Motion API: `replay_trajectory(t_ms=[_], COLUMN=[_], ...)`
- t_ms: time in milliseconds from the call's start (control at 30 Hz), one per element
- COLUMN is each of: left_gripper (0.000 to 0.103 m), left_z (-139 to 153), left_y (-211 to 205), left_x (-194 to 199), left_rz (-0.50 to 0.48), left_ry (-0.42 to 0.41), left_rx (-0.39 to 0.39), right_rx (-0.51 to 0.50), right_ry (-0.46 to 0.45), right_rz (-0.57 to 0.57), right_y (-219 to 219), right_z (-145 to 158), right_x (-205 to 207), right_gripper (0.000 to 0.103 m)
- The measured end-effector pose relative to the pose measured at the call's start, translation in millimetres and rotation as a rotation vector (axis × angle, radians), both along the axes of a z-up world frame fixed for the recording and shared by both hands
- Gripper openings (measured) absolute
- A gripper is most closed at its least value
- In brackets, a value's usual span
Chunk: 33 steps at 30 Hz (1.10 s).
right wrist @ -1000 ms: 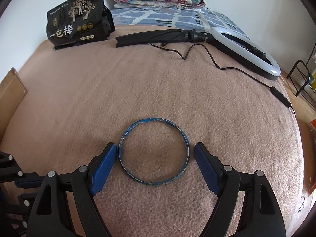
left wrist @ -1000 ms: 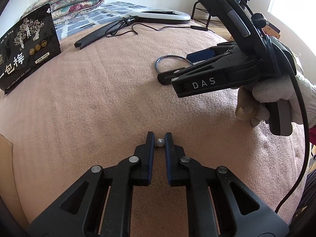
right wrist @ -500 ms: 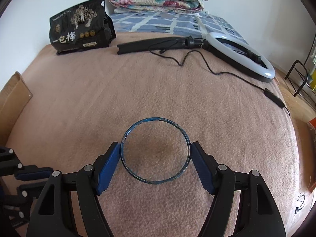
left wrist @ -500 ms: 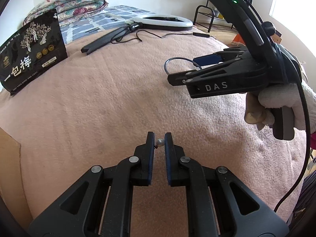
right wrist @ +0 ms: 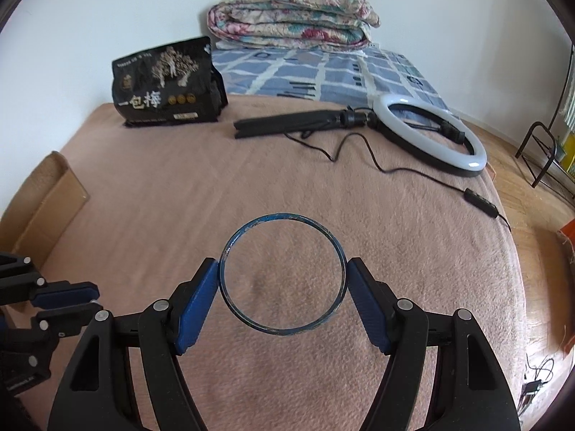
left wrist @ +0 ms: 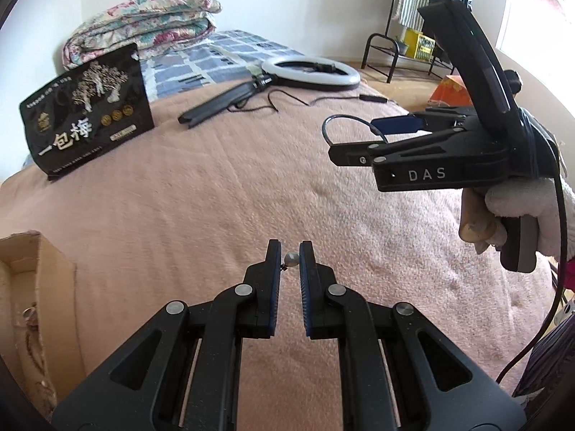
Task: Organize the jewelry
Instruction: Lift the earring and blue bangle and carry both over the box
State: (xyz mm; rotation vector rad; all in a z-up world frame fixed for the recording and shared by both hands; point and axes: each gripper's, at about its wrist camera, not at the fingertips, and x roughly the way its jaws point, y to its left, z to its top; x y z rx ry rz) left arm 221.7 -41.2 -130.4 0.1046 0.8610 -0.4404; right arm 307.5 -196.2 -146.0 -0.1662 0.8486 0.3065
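1. While both tools hang over the pink blanket, my left gripper pinches a small pearl bead at its fingertips.
2. My right gripper has just closed in; its pads clamp the blue bangle, held above the blanket.

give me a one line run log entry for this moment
left gripper: shut on pearl bead | right gripper: shut on blue bangle | both lifted off pink blanket

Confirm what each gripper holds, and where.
Left gripper pinches a small pearl-like bead at its fingertips. Right gripper clamps the blue bangle across its outer rim, a pad on each side.
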Motion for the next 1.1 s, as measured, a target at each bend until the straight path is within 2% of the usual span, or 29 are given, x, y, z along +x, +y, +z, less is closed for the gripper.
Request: replay_trajectory(t_ms=[500, 800, 1100], left_gripper=[0.008, 0.009, 0.009], left_z=[50.8, 71.2, 80.7], left_y=[41.4, 97.2, 165.8], left_x=[-33.4, -46.9, -57.3], left_rz=[0.065, 0.157, 0.284], left_ry=[-0.084, -0.120, -0.144], left_rx=[-0.026, -0.032, -0.025], right_rx=[0.033, 0.044, 0.056], right_ry=[-0.062, -0.086, -0.091], right_rz=[0.048, 0.126, 0.230], right_y=[31.9, 76.7, 141.1], right_z=[44.5, 64.1, 71.6], right_x=[-36.1, -47.4, -52.6], right_gripper=[0.072, 0.072, 0.072])
